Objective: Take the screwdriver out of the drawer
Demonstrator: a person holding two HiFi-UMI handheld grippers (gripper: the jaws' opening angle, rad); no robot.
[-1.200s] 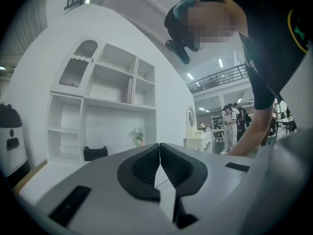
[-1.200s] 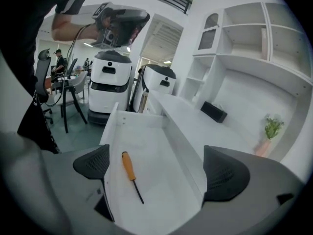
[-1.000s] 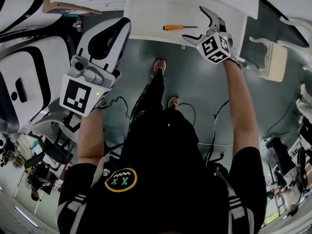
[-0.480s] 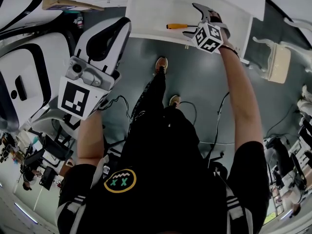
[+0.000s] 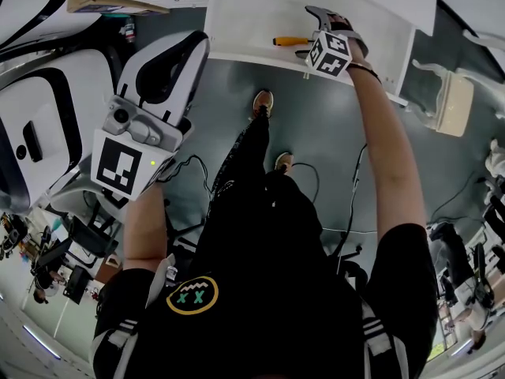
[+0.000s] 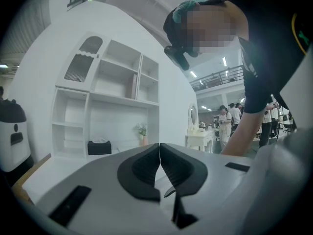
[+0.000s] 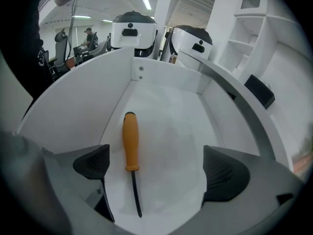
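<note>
Over drawer [image 5: 237, 14], right hand-held gripper [image 5: 306, 31], arm outstretched

The floor [image 5: 316, 125] is dark grey, with black cables [image 5: 349, 204] trailing across it, and a white chair [image 5: 447, 97] with a pale seat stands at its right edge. In the left gripper view, a tall white shelving unit [image 6: 110, 106] stands against a white wall. It holds a black tissue box [image 6: 99, 147] and a small potted plant [image 6: 142, 130]. Beyond it are a white dressing table [image 6: 199, 140] with an oval mirror [image 6: 194, 117], a railed mezzanine [image 6: 220, 77] and lit ceiling strip lights [image 6: 225, 61].
</note>
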